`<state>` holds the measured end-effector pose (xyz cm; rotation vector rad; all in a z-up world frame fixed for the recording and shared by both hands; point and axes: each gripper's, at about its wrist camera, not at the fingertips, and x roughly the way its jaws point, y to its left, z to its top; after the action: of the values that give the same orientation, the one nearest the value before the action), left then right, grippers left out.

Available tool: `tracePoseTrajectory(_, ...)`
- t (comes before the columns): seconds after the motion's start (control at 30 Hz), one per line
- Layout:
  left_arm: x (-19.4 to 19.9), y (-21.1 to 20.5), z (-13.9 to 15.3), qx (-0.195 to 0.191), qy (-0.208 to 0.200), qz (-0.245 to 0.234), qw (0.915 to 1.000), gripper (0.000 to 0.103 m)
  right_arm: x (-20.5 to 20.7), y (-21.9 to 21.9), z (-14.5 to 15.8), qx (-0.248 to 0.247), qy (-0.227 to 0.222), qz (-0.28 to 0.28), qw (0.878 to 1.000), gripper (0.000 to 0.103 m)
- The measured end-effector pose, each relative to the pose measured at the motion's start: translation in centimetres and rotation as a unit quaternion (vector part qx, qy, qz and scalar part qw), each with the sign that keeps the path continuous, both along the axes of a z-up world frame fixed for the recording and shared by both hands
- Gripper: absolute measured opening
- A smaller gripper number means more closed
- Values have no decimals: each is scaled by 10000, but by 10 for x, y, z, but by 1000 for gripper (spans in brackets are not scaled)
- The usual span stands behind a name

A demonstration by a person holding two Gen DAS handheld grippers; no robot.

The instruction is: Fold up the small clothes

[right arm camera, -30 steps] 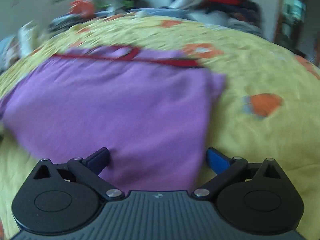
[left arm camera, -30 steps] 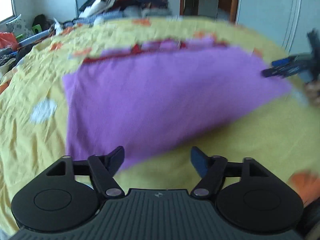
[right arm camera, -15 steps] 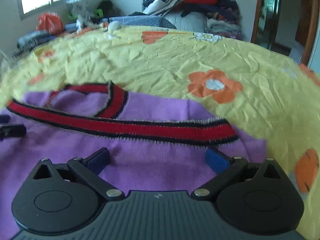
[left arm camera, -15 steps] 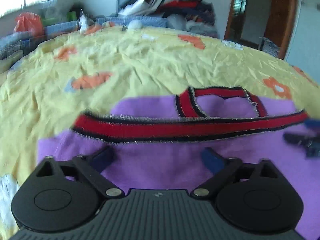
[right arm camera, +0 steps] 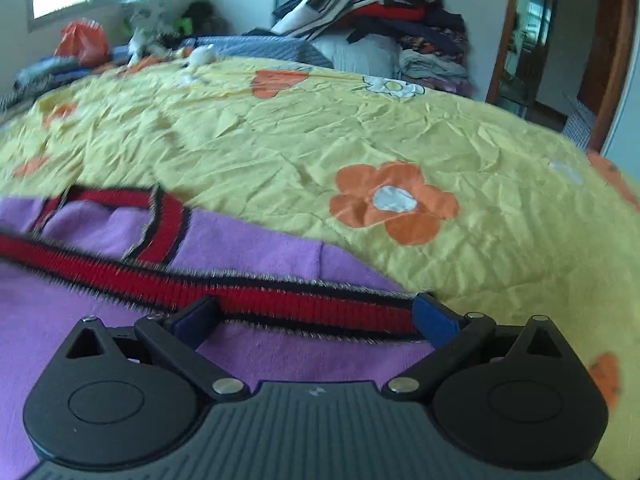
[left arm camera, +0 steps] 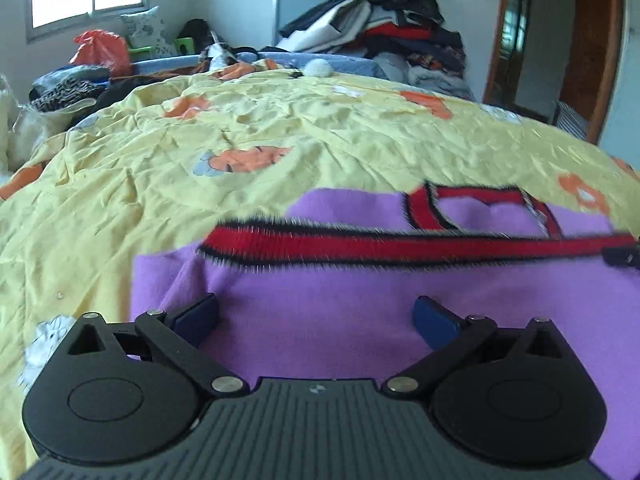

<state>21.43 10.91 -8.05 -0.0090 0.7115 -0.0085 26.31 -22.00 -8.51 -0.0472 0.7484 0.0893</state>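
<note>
A small purple garment [left arm camera: 340, 300] with a red, black-edged band [left arm camera: 400, 246] and red neck opening [left arm camera: 480, 208] lies folded flat on the yellow flowered bedspread [left arm camera: 280, 140]. My left gripper [left arm camera: 316, 316] is open, low over the purple cloth near its left edge. My right gripper [right arm camera: 316, 314] is open, low over the garment [right arm camera: 100, 320], its fingers either side of the red band's [right arm camera: 300, 300] right end. The tip of the right gripper shows at the right edge of the left wrist view [left arm camera: 624, 256].
A tall pile of clothes [left arm camera: 384, 36] stands at the head of the bed. Bags and bundles [left arm camera: 80, 72] lie along the far left under a window. A wooden door frame [left arm camera: 588, 40] is at the right. Yellow bedspread [right arm camera: 400, 140] stretches beyond the garment.
Both grippers have dropped low and moved forward over the garment; the view went from looking down on the purple cloth to skimming along it. Both stayed open.
</note>
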Motion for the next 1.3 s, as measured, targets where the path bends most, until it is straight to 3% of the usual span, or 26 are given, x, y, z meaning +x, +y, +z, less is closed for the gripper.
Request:
tracePoseTrajectory(0.1, -21, 1, 8, -404, 85, -93, 9991, 103, -41, 9, 7, 349, 70, 607, 9975, 103)
tracePoseTrajectory(0.2, -33, 0, -3, 40, 156, -210, 9997, 103, -74, 19, -6, -29, 117, 1106, 9938, 103)
tracePoseTrajectory(0.27, -43, 10, -11, 10, -46, -309, 9995, 103, -90, 10, -12, -24, -118, 1256, 9920, 103)
tracePoseTrajectory(0.3, -47, 13, -13, 21, -80, -327, 9994, 103, -92, 1, -14, 58, -27, 1287, 9917, 103)
tracePoseTrajectory(0.43, -54, 13, -8, 46, 22, -188, 9998, 103, -101, -28, -18, 235, -60, 1190, 9926, 103)
tracePoseTrajectory(0.5, -59, 7, 0, 83, 183, 9, 9998, 103, -105, -24, -5, 143, 138, 934, 9954, 103)
tracePoseTrajectory(0.63, -75, -1, 6, 168, 326, 219, 9991, 103, -140, 0, 11, 307, 109, 1063, 9938, 103)
tracePoseTrajectory(0.8, -97, -7, -1, 202, 511, 366, 9978, 103, -171, 16, -13, 63, 396, 848, 9956, 103)
tracePoseTrajectory(0.9, -109, -8, -4, 227, 443, 364, 9981, 103, -182, 1, -16, 165, 224, 632, 9976, 103)
tracePoseTrajectory(1.07, -117, -10, -3, 237, 506, 382, 9977, 103, -184, -5, -10, 294, 357, 419, 9981, 103)
tracePoseTrajectory(1.2, -126, -10, -4, 206, 489, 428, 9977, 103, -176, -1, -4, 481, 146, 309, 9983, 103)
tracePoseTrajectory(1.3, -130, -8, -5, 191, 465, 399, 9979, 103, -164, 1, -11, 281, 85, 170, 9994, 103)
